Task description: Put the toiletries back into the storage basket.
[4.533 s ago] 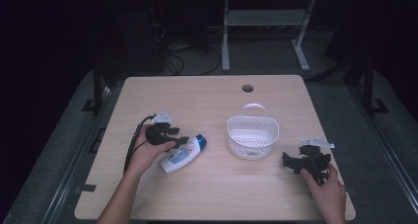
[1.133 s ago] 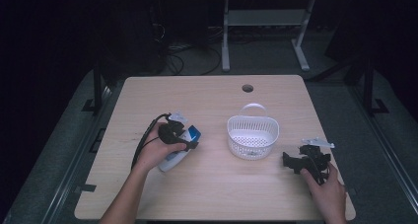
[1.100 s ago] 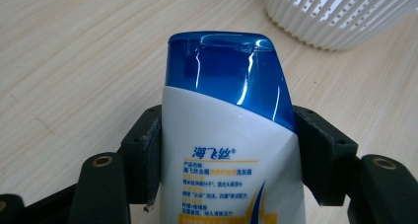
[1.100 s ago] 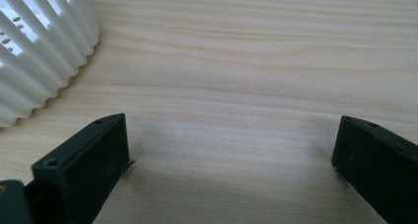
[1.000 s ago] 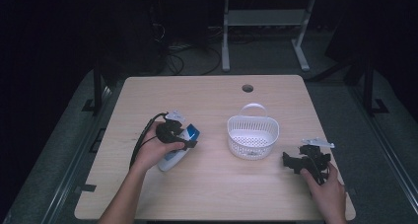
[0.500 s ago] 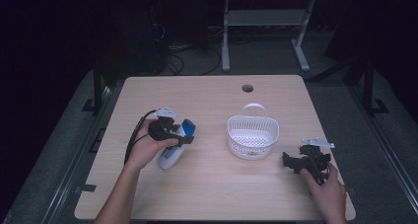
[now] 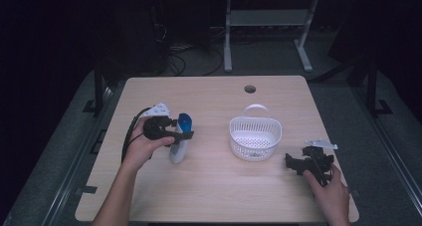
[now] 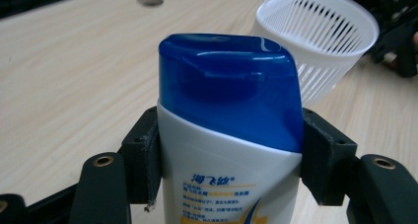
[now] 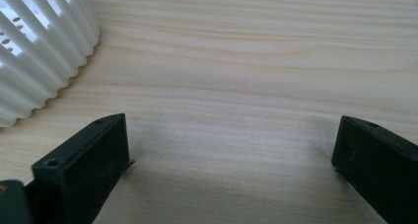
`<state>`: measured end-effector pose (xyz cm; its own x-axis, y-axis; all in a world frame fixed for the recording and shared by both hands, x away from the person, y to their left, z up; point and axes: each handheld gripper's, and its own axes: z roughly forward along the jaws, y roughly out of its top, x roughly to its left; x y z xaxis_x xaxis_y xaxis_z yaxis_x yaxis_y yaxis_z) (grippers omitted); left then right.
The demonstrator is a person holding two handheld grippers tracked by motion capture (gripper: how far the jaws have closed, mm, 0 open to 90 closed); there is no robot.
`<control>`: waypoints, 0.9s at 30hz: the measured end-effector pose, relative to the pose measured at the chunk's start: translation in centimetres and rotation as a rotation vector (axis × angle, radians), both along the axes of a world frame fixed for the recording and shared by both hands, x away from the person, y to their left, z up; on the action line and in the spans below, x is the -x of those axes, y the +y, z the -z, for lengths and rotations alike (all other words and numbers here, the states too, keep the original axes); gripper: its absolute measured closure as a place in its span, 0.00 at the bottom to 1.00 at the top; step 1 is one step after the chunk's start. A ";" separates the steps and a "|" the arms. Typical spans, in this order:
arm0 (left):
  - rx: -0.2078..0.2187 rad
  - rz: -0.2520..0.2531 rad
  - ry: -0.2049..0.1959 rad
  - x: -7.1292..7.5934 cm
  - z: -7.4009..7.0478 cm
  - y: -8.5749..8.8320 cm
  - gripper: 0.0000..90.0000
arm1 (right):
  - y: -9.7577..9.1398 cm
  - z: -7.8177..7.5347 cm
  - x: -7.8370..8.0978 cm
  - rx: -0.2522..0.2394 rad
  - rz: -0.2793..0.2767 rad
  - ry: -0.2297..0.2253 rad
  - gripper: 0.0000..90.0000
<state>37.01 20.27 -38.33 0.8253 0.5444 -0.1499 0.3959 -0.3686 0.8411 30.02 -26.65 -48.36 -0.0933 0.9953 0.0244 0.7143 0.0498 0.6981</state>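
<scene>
High view | left gripper (image 7: 183, 134) clamps bottle (image 7: 179, 144) | right gripper (image 7: 293, 162) spread wide, beside basket (image 7: 255, 136)

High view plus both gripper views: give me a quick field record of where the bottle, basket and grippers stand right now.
bottle: white with blue cap, upright, clamped just below the cap
left gripper: shut on the bottle, left of the basket
basket: white slatted basket, mid-table, nothing visible inside
right gripper: open, jaws wide apart, nothing between them, low over the table right of the basket
table: light wood, round hole at far edge
</scene>
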 end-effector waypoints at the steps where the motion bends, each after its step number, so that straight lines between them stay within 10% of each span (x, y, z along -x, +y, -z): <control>1: 0.012 0.002 -0.001 0.0 0.0 0.0 0.40 | 0.0 0.0 0.0 0.000 0.000 0.000 0.00; 27: 0.133 0.031 -0.074 0.4 -1.9 -0.2 0.40 | 0.0 0.0 0.0 -0.001 0.000 0.000 0.00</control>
